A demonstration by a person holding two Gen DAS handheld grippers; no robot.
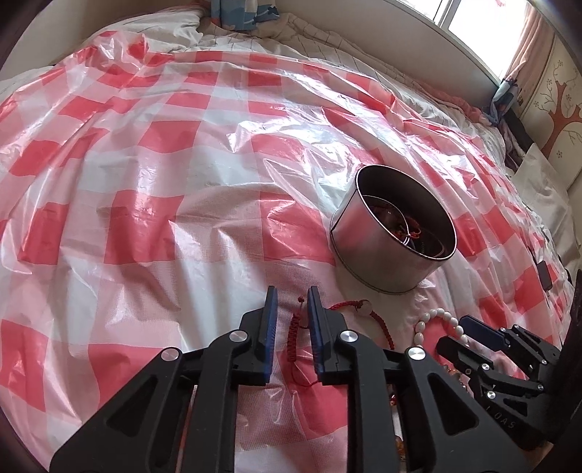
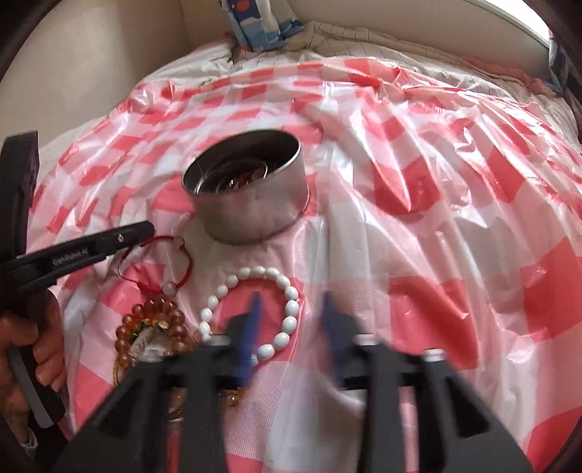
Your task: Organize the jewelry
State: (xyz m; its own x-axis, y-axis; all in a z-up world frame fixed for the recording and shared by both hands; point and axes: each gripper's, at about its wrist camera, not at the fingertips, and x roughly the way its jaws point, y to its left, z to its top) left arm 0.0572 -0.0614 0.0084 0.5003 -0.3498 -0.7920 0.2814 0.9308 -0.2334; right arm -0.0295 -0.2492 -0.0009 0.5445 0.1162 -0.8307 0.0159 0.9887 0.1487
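A round metal tin [image 1: 393,233] stands open on the checked plastic sheet, with some red jewelry inside; it also shows in the right wrist view [image 2: 251,196]. My left gripper [image 1: 293,302] is open, its jaws astride a red cord bracelet [image 1: 294,336] with a pale bead [image 2: 169,288]. A white bead bracelet [image 2: 251,309] lies in front of the tin, also seen in the left wrist view [image 1: 436,320]. My right gripper [image 2: 291,302] is open and blurred, its left finger over the white bracelet's ring. An amber bead bracelet [image 2: 152,327] lies to the left.
The red and white checked plastic sheet [image 1: 145,182] covers a bed, crumpled and shiny. Pillows and bedding lie at the far edge [image 2: 254,32]. A window [image 1: 483,25] and a wall sit to the right. A gold chain piece [image 2: 232,396] lies under my right gripper.
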